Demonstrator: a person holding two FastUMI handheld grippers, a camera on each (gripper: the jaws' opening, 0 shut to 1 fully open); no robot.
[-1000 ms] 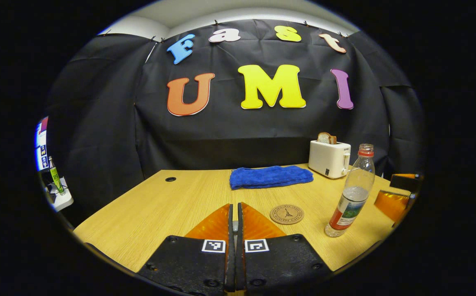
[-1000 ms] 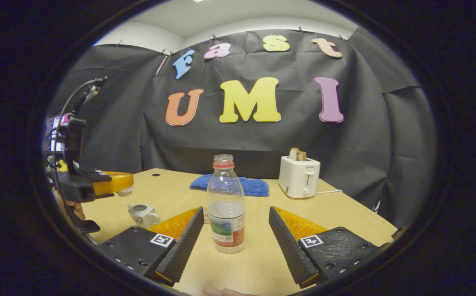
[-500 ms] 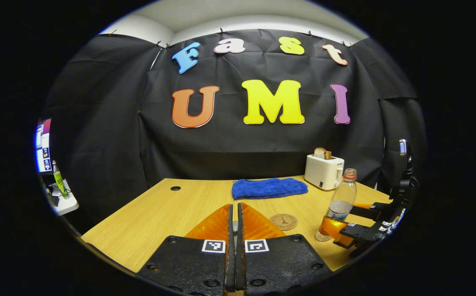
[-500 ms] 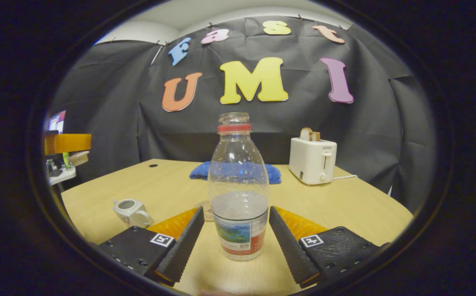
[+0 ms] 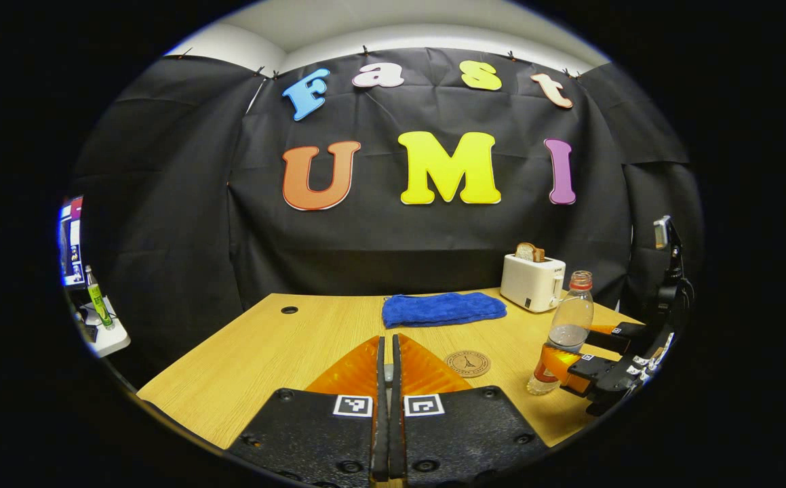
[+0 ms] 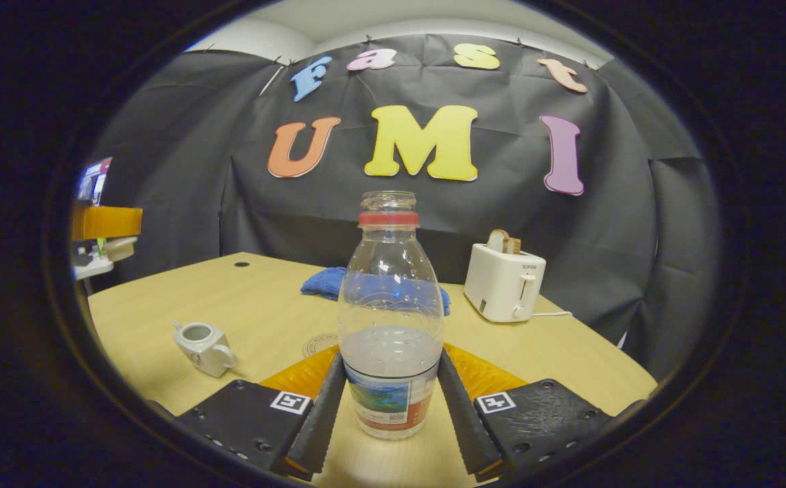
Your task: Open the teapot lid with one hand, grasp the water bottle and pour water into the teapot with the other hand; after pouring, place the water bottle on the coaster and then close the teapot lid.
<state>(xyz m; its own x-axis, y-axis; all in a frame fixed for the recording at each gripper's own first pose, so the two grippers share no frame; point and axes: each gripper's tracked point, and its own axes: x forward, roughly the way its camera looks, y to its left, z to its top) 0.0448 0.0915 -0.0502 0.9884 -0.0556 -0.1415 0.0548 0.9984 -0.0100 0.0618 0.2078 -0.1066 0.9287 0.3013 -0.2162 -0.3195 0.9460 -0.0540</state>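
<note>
The clear water bottle (image 6: 390,318), uncapped and partly full, stands upright between the fingers of my right gripper (image 6: 390,356), which press on both its sides. From the left gripper view, the bottle (image 5: 567,325) and the right gripper (image 5: 579,346) are at the table's right edge. The white teapot (image 6: 201,347) sits lidless on the table, left of the bottle. My left gripper (image 5: 387,339) is shut, a small piece of the teapot lid showing between its fingers. It hangs high at far left (image 6: 104,222) with the white lid (image 6: 120,248) beneath it. The round cork coaster (image 5: 467,364) lies left of the bottle.
A white toaster (image 5: 534,285) with bread stands at the back right, its cord running along the table. A folded blue cloth (image 5: 443,308) lies at the back middle. The wooden table (image 5: 264,352) has a cable hole (image 5: 289,310); a side shelf (image 5: 104,335) stands off its left edge.
My right gripper came up to the bottle and its fingers closed onto the bottle's sides. The left gripper, still holding the lid, pulled back and up from the table.
</note>
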